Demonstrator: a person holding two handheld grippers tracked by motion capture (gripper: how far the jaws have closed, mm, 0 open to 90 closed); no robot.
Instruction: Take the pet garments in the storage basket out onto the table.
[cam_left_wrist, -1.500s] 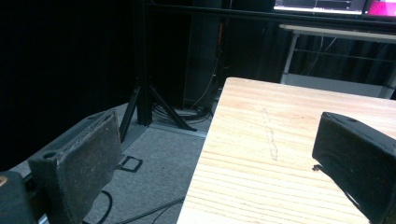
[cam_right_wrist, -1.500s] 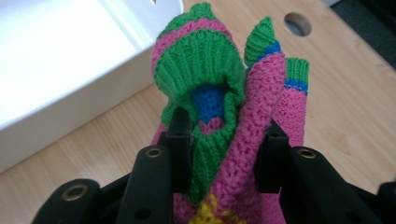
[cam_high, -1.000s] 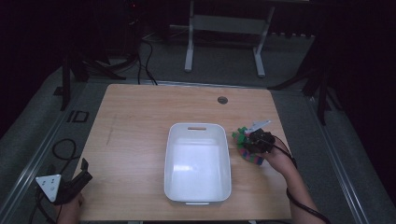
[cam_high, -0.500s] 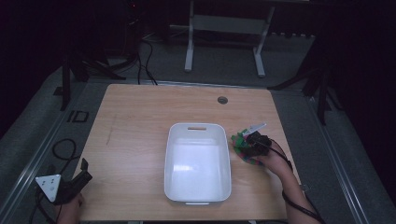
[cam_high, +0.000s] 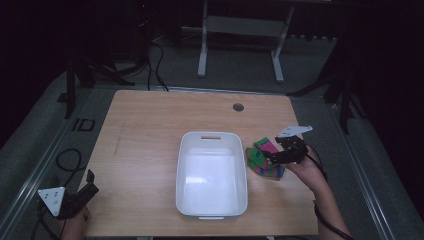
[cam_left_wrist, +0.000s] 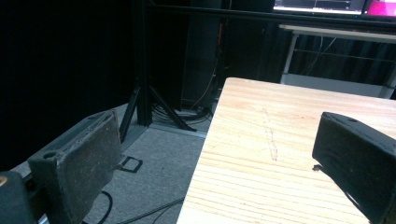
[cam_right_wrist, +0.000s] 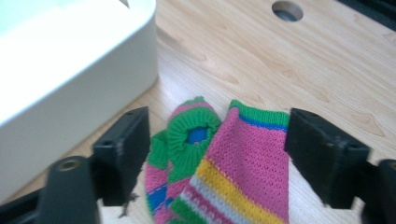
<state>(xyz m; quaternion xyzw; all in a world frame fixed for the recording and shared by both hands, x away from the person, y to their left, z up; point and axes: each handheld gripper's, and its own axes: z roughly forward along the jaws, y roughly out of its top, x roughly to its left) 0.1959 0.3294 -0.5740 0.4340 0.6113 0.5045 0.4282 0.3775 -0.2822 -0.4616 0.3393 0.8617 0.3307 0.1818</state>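
High view, we look forward and down from above the near edge of the table (cam_high: 150, 130), left gripper view, we sit low at its near left corner facing along the wood, right gripper view, close over the socks (cam_right_wrist: 224, 163) beside the white tub (cam_right_wrist: 70, 70), both shared with the high view.

A pale wooden surface (cam_high: 145, 130) has a round hole (cam_high: 238, 107) near its far edge and a faint long scuff (cam_high: 118, 142) toward its left side. Grey floor (cam_high: 45, 145) lies around it, with an "ID" mark (cam_high: 83, 124) just beside the left edge and a black cable loop (cam_high: 62, 160) nearer the front. Beyond the far edge stand a white frame (cam_high: 202, 50) and trailing cables (cam_high: 155, 55). In the left gripper view, a black stand (cam_left_wrist: 142, 93) rises off the surface's corner, and lit screens (cam_left_wrist: 322, 4) show at the top.
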